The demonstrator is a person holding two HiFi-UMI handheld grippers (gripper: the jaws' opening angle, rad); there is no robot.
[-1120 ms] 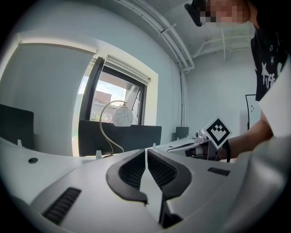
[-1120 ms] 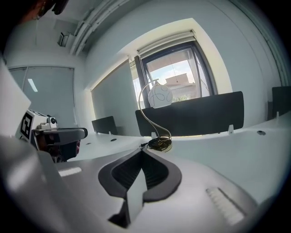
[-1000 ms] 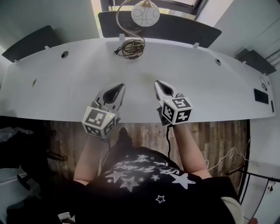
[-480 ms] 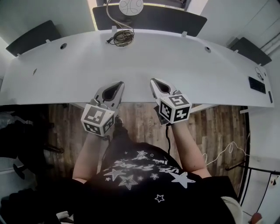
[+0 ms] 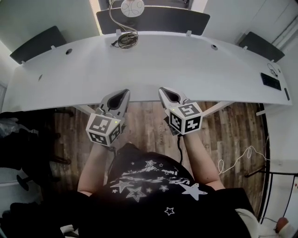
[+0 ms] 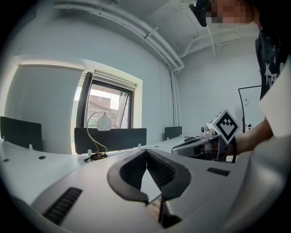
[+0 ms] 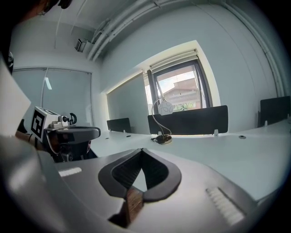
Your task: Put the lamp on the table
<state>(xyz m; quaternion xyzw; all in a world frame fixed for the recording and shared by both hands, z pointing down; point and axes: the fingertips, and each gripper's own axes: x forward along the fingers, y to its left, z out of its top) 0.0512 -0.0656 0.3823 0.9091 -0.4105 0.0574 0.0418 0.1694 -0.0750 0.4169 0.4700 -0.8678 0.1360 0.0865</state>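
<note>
In the head view, the lamp [image 5: 132, 7] stands at the worktop's [image 5: 195, 65] far edge, with the left tongs [image 5: 125, 92] and right tongs [image 5: 161, 90] at its near edge. Only the gripper views show both closed and empty.

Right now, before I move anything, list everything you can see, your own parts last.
table: one, white, curved, across the upper head view.
lamp: one, white globe on a thin curved stem, at the table's far edge, cord coiled at its base.
divider panels: three, dark, along the table's far side.
flat device: one, black, on the table's right end.
floor: brown wood, below the table's near edge.
cable: one, white, on the floor at right.
left gripper: grey, jaws shut, empty, tip at the table's near edge.
right gripper: grey, jaws shut, empty, beside the left.
</note>
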